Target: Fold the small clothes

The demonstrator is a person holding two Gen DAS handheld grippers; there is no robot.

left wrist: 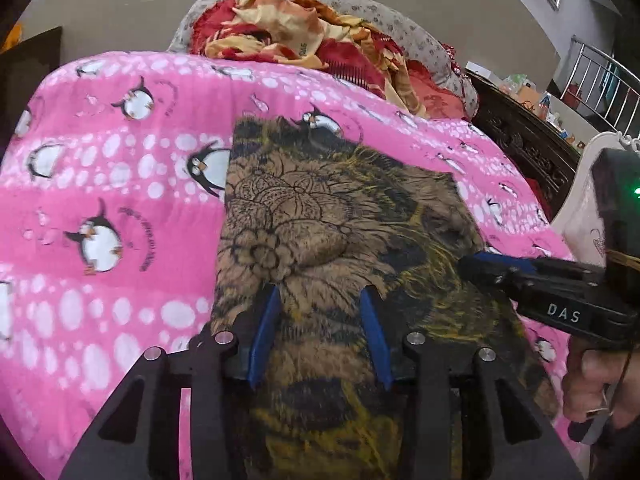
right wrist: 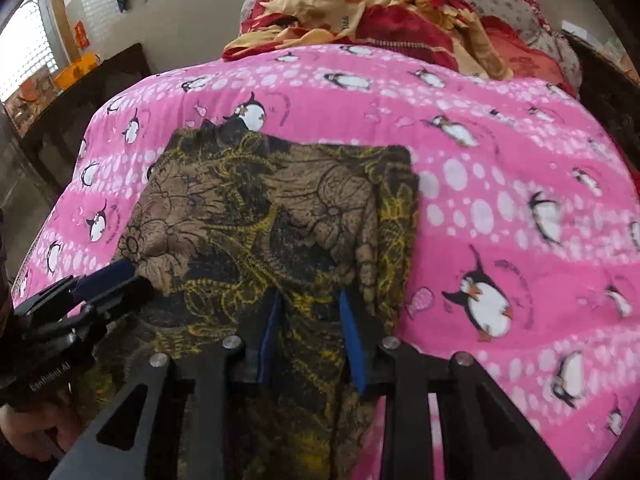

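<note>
The brown and yellow flower-print garment [left wrist: 340,220] lies on the pink penguin-print bedcover [left wrist: 100,180] of a bed, spread just ahead of and under both hand-held grippers. It already shows a roughly rectangular outline, with a straight far edge and a doubled layer along the side nearest the right hand-held gripper [right wrist: 308,300], so at least one fold looks to be done. Its near part still runs down towards the cameras, so a further fold, probably end over end, seems left.

The left hand-held gripper [left wrist: 320,296] stands narrowly parted above the cloth, its blue pads clear of any pinched fabric as far as the view tells. The right one is likewise narrowly parted over the garment's nearer portion, with no cloth visibly clamped.

Beyond the garment, at the far end of the bed, sits a heap of red and orange cloth [left wrist: 304,36].

Readable writing: "DAS" on the right hand-held gripper's body in the left view; a blurred word on the left one in the right view cannot be made out surely.
</note>
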